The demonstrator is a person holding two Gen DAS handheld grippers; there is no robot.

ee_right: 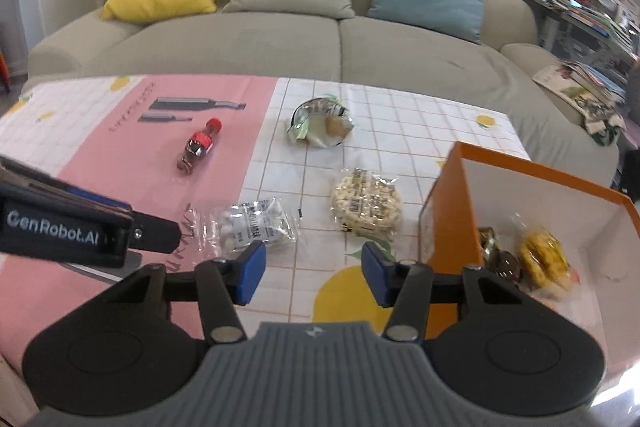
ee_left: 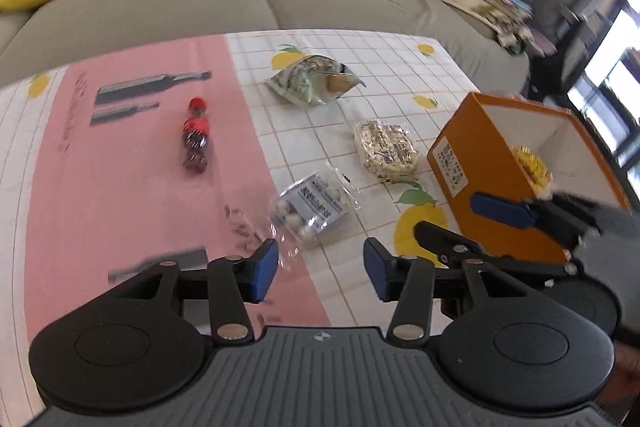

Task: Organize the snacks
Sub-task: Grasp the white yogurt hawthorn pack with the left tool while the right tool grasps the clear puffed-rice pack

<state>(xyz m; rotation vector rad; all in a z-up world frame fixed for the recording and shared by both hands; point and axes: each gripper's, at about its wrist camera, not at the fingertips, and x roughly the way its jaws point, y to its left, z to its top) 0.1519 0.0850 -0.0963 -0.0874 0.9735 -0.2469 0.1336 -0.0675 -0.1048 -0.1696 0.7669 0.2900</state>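
Observation:
An open orange box (ee_left: 476, 171) (ee_right: 452, 211) stands at the table's right and holds a yellow snack pack (ee_right: 544, 259) and a brown snack (ee_right: 506, 263). On the tablecloth lie a clear bag of white candies (ee_left: 316, 205) (ee_right: 250, 223), a pack of puffed snacks (ee_left: 386, 151) (ee_right: 366, 205), a green snack bag (ee_left: 316, 81) (ee_right: 322, 125) and a small red-capped cola bottle (ee_left: 196, 135) (ee_right: 198, 147). My left gripper (ee_left: 320, 267) is open and empty just short of the candy bag. My right gripper (ee_right: 312, 277) is open and empty beside the box's left wall.
The table wears a pink and white lemon-print cloth (ee_right: 120, 163). A beige sofa (ee_right: 320, 43) with yellow, beige and blue cushions runs behind it. A cluttered shelf of books and magazines (ee_right: 592, 11) stands at the right. The right gripper shows in the left wrist view (ee_left: 500, 211).

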